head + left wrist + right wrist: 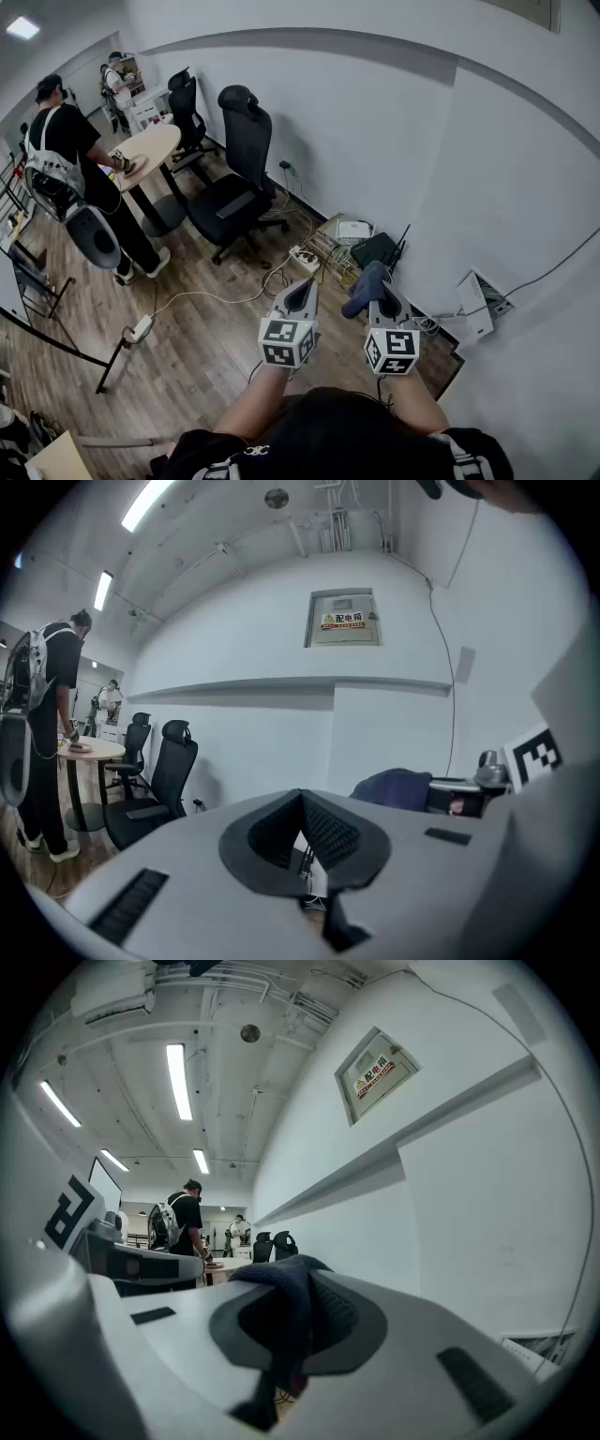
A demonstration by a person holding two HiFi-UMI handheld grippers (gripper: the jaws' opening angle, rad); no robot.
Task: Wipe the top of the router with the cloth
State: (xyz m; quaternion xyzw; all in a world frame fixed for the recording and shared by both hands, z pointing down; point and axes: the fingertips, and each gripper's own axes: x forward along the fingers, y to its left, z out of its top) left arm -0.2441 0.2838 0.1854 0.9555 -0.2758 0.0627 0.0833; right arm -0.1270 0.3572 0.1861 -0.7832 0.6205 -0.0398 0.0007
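The black router (pixel 379 249) with two thin antennas lies on the floor by the wall, just beyond my grippers in the head view. My right gripper (pixel 378 292) is shut on a dark blue cloth (pixel 364 288), which bulges out of its tip; the same cloth (pixel 286 1309) fills the jaws in the right gripper view. My left gripper (pixel 302 295) is shut with nothing in it, held level beside the right one. The left gripper view shows the cloth (pixel 395 787) off to the right. Both grippers are raised well above the floor.
A white box (pixel 352 231), a power strip (pixel 305 260) and tangled cables (pixel 330 255) lie next to the router. A white device (pixel 476 305) leans at the wall to the right. Black office chairs (pixel 234 178) and a round table (pixel 143 152) stand to the left, with a person (pixel 80 173) there.
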